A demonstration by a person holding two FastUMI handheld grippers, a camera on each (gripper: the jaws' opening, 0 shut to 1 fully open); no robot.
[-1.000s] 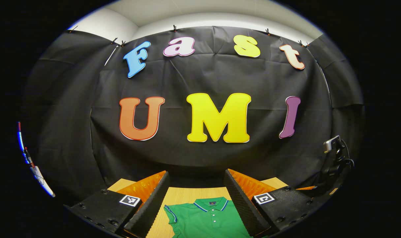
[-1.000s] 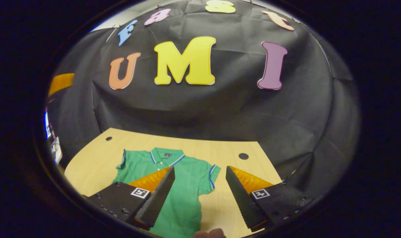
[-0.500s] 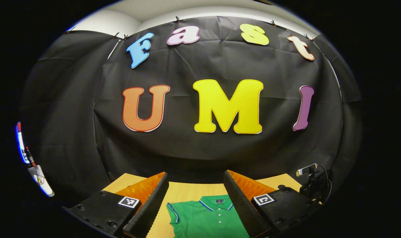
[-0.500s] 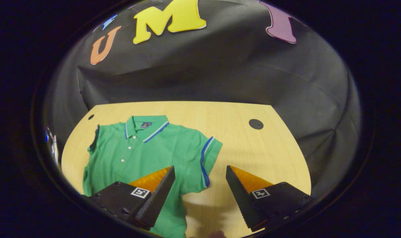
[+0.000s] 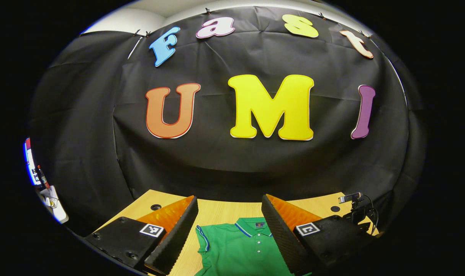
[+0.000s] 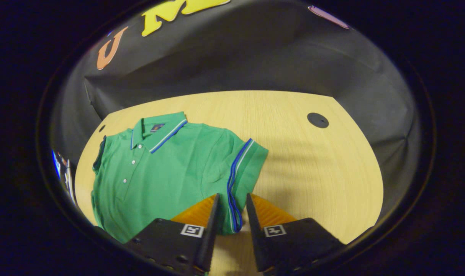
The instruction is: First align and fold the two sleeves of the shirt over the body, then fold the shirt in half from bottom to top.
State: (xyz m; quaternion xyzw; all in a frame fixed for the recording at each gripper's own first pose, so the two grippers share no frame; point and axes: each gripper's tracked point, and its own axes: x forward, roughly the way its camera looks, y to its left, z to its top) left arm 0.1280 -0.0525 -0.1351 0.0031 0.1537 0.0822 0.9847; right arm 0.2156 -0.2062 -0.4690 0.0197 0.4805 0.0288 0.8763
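A green polo shirt (image 6: 167,165) with blue-striped collar and cuffs lies flat, front up, on the pale wooden table (image 6: 313,165). In the right gripper view its short sleeve (image 6: 248,161) points toward me. My right gripper (image 6: 232,196) is low over that sleeve's striped cuff, which runs between the half-closed fingers; a gap still shows at the tips. My left gripper (image 5: 229,199) is open, raised at the table's near side. Its fingers frame the shirt (image 5: 240,249) and its collar (image 5: 253,226).
A round black grommet (image 6: 317,120) is set in the table far right of the shirt. A small camera on a stand (image 5: 355,207) rises at the table's right edge in the left gripper view. The black cloth wall closes off the far side.
My right gripper dropped down to the near sleeve and its fingers narrowed around the cuff. My left gripper tilted down slightly, staying open.
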